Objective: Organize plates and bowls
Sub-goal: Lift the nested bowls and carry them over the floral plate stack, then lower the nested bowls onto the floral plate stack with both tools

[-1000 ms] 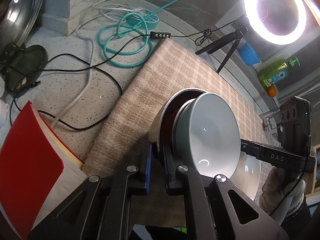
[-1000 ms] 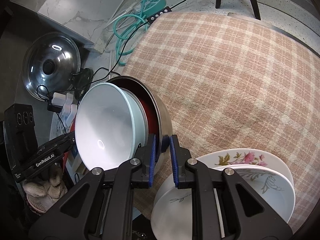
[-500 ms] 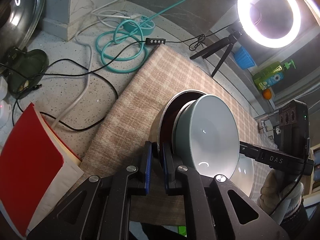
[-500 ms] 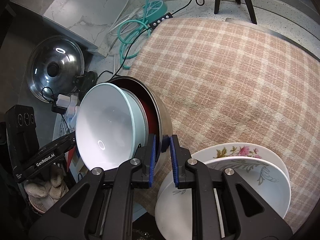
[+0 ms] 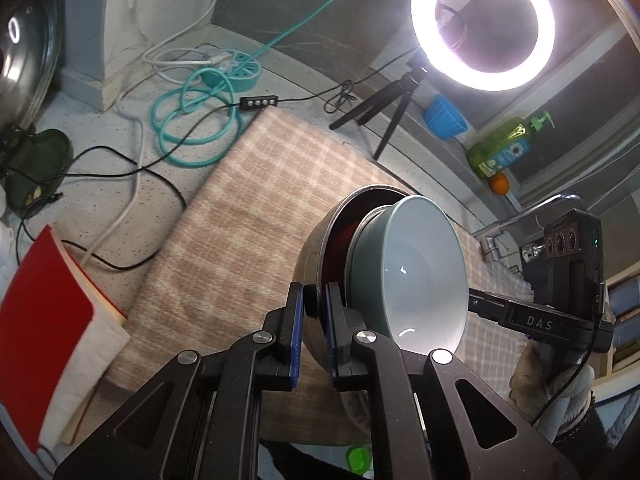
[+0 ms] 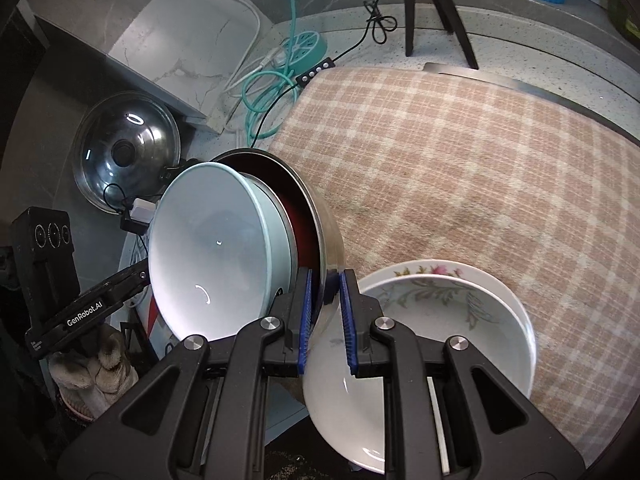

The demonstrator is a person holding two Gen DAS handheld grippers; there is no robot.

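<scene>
Fingers of the left gripper (image 5: 311, 312) pinch one side of the steel bowl's (image 5: 316, 248) rim, and fingers of the right gripper (image 6: 325, 308) pinch the other side, both nearly closed on it. Two hands hold the stack tilted in the air above the checked cloth (image 6: 460, 168). A red bowl (image 6: 296, 216) and a pale blue bowl (image 6: 212, 248) sit nested inside. The bowls look gathered already. Just below the right fingers, flowered plates (image 6: 432, 280) are stacked. The bowl stack probably needs setting down next.
</scene>
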